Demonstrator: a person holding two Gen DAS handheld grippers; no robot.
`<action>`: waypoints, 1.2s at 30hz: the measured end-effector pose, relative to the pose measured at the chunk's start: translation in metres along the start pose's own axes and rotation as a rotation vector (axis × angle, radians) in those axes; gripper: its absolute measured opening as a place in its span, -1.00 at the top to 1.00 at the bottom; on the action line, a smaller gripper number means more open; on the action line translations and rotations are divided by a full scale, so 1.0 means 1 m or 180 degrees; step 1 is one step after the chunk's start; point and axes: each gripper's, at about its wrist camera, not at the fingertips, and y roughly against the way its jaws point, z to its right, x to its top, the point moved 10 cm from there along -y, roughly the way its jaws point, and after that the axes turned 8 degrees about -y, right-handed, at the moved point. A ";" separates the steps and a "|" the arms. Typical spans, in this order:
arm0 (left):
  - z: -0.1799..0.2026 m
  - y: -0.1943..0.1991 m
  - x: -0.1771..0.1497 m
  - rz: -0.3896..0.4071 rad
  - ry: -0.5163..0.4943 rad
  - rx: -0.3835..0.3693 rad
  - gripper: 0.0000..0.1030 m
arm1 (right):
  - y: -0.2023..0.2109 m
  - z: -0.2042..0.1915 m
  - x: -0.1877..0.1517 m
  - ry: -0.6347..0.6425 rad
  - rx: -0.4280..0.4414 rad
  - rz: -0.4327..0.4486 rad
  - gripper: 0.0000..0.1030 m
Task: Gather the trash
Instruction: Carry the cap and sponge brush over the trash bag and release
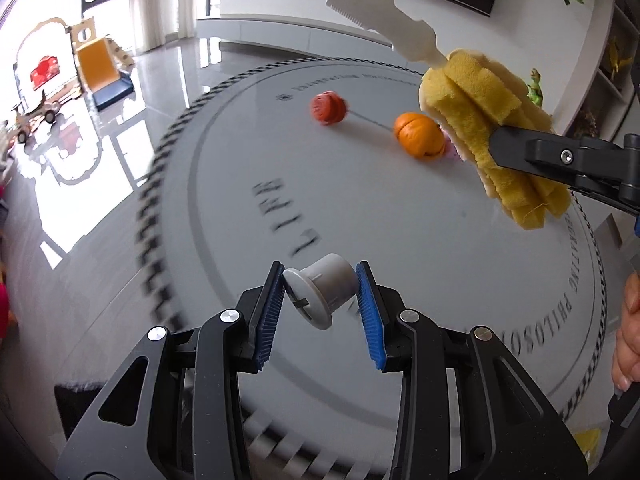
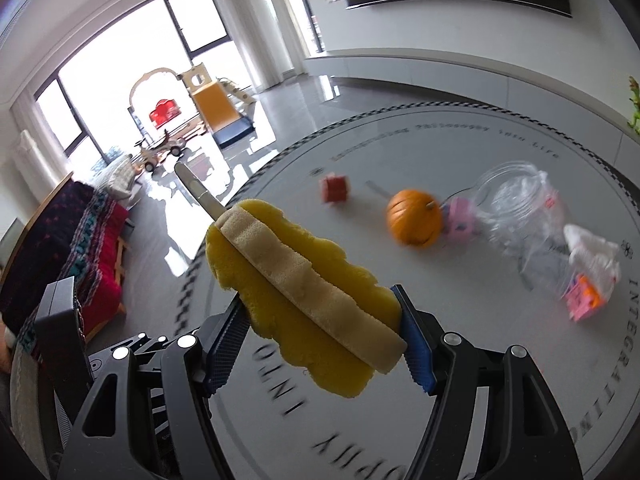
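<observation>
Left wrist view read "LIFE" in dark capitals on the round grey table (image 1: 400, 208), with "PHILOSO" curving along its rim ring. The left tool (image 1: 320, 294) pinched a short grey plastic spool (image 1: 322, 292) between its blue pads, lifted above the table. In the right wrist view, "INTEGRATING" ran along the rim. The right tool (image 2: 320, 334) clamped a yellow sponge brush with a white plastic handle (image 2: 304, 300) across its foam head, held above the table.
</observation>
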 end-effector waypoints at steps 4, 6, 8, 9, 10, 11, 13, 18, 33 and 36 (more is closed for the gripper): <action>-0.028 0.025 -0.031 -0.0004 0.0136 0.0101 0.29 | -0.001 -0.041 -0.029 0.0149 0.0152 -0.0134 -0.36; -0.041 0.036 -0.047 -0.0012 0.0200 0.0177 0.29 | -0.003 -0.063 -0.046 0.0220 0.0248 -0.0217 -0.36; -0.054 0.047 -0.064 -0.0023 0.0257 0.0275 0.29 | -0.006 -0.085 -0.061 0.0284 0.0341 -0.0297 -0.36; -0.062 0.053 -0.074 -0.0034 0.0296 0.0330 0.29 | -0.007 -0.095 -0.068 0.0318 0.0381 -0.0330 -0.36; -0.068 0.060 -0.085 -0.0044 0.0338 0.0372 0.29 | -0.009 -0.108 -0.078 0.0360 0.0438 -0.0374 -0.36; -0.074 0.064 -0.094 -0.0058 0.0384 0.0408 0.29 | -0.011 -0.118 -0.085 0.0390 0.0491 -0.0414 -0.36; -0.088 0.073 -0.116 -0.0095 0.0499 0.0485 0.29 | -0.015 -0.141 -0.102 0.0463 0.0621 -0.0516 -0.36; -0.121 0.095 -0.168 -0.0139 0.0800 0.0659 0.29 | -0.030 -0.201 -0.153 0.0754 0.0836 -0.0775 -0.36; -0.189 0.125 -0.303 -0.0488 0.1606 0.1006 0.29 | -0.071 -0.295 -0.266 0.1300 0.0926 -0.1379 -0.36; -0.194 0.133 -0.318 -0.0519 0.1748 0.1066 0.13 | -0.078 -0.309 -0.280 0.1427 0.0943 -0.1529 -0.51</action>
